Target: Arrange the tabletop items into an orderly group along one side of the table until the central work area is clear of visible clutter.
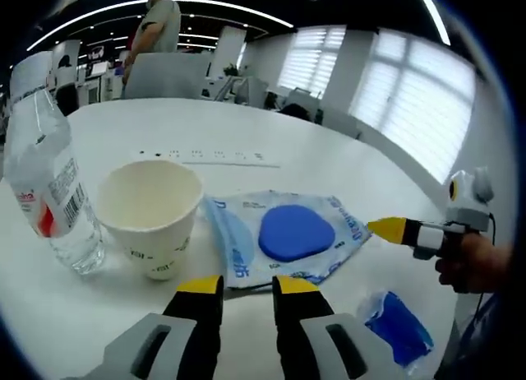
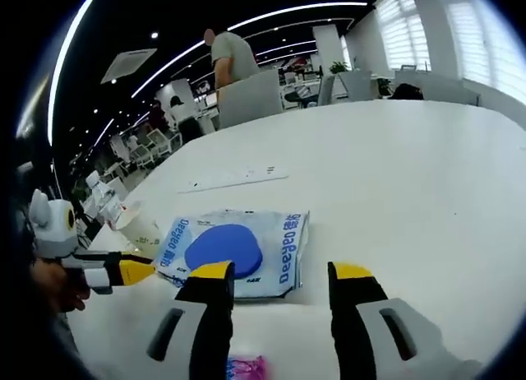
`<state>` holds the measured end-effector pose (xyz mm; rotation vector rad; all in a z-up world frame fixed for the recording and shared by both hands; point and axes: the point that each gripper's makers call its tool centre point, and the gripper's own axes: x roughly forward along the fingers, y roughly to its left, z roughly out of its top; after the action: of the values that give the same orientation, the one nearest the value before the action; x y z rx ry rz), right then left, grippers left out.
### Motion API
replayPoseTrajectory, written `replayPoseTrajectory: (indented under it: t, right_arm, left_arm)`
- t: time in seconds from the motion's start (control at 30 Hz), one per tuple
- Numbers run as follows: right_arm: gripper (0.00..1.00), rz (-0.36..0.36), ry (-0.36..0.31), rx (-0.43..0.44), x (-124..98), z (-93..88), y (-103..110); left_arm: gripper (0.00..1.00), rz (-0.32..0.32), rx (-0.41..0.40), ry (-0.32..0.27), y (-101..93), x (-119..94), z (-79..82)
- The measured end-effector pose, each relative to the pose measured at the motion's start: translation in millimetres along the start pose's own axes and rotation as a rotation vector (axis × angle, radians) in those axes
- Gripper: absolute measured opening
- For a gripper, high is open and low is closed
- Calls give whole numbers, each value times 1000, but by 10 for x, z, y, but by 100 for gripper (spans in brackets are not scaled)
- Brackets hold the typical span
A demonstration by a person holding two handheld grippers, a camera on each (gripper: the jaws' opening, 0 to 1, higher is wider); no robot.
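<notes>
Hovering over a white table [image 1: 246, 141] in the left gripper view: left gripper [image 1: 248, 285], yellow-tipped jaws set narrow with a slim gap, nothing between them. Just beyond the tips, a flat pack [image 1: 283, 236] printed in blue, with a blue oval in the middle, near edge almost at the jaws. Beside the pack to the left, an upright paper cup [image 1: 152, 215], open and showing a pale inside. Left of the cup, and close against it, a clear bottle [image 1: 49, 183] with a red-and-white label and barcode. Lower right, near the pack's corner, a small clear packet [image 1: 400, 326] with something blue inside. Coming in from the right, the right gripper [image 1: 394, 229], yellow tip touching or just off the pack's right edge, a hand [image 1: 477, 265] behind it.

In the right gripper view: right gripper [image 2: 281, 273], jaws spread wide and empty, poised just short of the pack [image 2: 234, 248]. From the left, the left gripper [image 2: 136, 271], tip beside the pack's left edge. Behind that, the cup [image 2: 136, 224], partly hidden. At the bottom edge between the jaws, a scrap of pink and blue [image 2: 246, 368], too cropped to tell what. Far back, a person [image 2: 230, 55] standing by a grey chair [image 2: 251, 96].
</notes>
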<state>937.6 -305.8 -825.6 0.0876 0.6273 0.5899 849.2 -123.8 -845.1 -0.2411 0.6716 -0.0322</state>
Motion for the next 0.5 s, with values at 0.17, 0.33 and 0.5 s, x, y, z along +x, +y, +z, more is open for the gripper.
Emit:
replayPoseTrajectory:
  t: [0.17, 0.33, 0.5]
  right_arm:
    - [50, -2, -17, -3, -163, 7, 21]
    - [57, -19, -43, 33, -445, -79, 33]
    - [63, -55, -64, 53, -784, -232, 48]
  left_arm:
    - [25, -18, 39, 5, -96, -115, -43]
    - [30, -85, 120, 12, -309, -221, -95]
    - [34, -143, 185, 33, -449, -280, -192]
